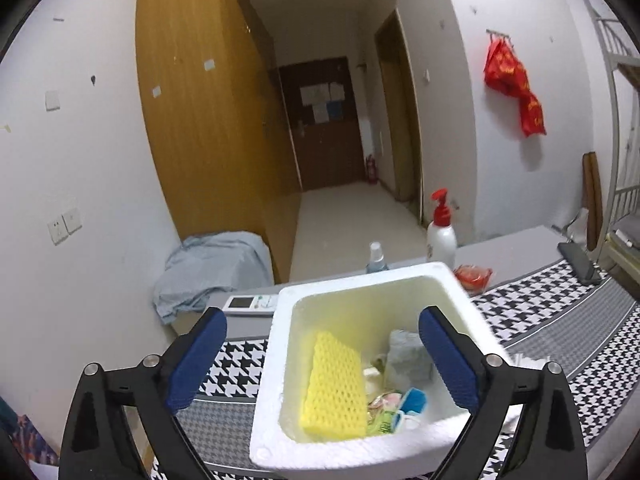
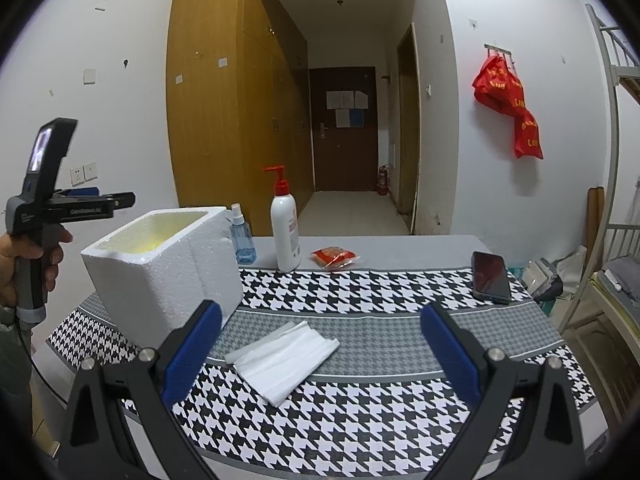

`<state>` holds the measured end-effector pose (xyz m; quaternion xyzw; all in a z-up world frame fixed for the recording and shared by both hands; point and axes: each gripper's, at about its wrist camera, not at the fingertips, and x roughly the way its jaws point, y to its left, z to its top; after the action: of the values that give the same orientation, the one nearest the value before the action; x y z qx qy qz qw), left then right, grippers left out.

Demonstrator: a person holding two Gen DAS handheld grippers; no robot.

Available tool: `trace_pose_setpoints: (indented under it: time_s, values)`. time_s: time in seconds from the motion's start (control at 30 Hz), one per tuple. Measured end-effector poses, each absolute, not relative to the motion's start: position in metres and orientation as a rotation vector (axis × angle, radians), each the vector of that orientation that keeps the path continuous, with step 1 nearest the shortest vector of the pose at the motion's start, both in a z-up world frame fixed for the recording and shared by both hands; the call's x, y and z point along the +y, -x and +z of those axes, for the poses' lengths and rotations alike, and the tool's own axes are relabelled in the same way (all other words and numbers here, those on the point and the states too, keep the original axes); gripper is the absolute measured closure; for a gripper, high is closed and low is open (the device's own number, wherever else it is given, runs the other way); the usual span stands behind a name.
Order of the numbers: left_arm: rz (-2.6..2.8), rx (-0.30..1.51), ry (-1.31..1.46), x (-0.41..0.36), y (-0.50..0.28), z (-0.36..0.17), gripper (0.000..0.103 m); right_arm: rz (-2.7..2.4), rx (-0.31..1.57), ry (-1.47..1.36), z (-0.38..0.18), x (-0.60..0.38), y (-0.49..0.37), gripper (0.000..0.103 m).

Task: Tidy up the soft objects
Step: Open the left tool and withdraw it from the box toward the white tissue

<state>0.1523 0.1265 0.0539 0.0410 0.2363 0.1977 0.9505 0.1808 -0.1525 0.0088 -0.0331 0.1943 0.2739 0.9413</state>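
A white foam box [image 1: 280,320] stands on the houndstooth table cloth [image 2: 360,292]. Inside it lie a yellow sponge [image 1: 336,392], a grey cloth bundle [image 1: 408,356], small packets [image 1: 384,404] and a blue-and-white item [image 1: 414,400]. My left gripper [image 1: 323,314] hovers over the box, jaws wide open, nothing between the pads. From the right wrist view it [image 2: 80,204] shows side-on above the box's [image 2: 168,264] left rim, held by a hand. My right gripper [image 2: 320,310] is open above a folded white tissue [image 2: 284,356] on the table, not touching it.
A red-capped pump bottle [image 2: 285,232], a blue spray bottle [image 2: 242,240] and a red packet [image 2: 334,258] stand behind the box. A phone [image 2: 490,278] lies at the right. A remote [image 1: 250,304] and a pale blue cloth [image 1: 212,272] sit far left. A bunk bed frame [image 2: 616,200] borders the right.
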Motion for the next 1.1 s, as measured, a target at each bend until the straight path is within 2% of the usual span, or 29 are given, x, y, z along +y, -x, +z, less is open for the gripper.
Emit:
trace_pose_setpoints:
  time_s: [0.17,0.5,1.1]
  values:
    - [0.372,0.417,-0.073,0.113,-0.132,0.067,0.001,0.559,0.383,0.063,0.013,-0.156,-0.175,0.002]
    - [0.278,0.304,-0.064,0.076,-0.090,0.080,0.001,0.553,0.345,0.056,0.019,-0.165,-0.158,0.002]
    - [0.147,0.168,-0.038,0.014,-0.045,0.047,0.001,0.537,0.318,0.060,0.009,-0.184,-0.120,0.002]
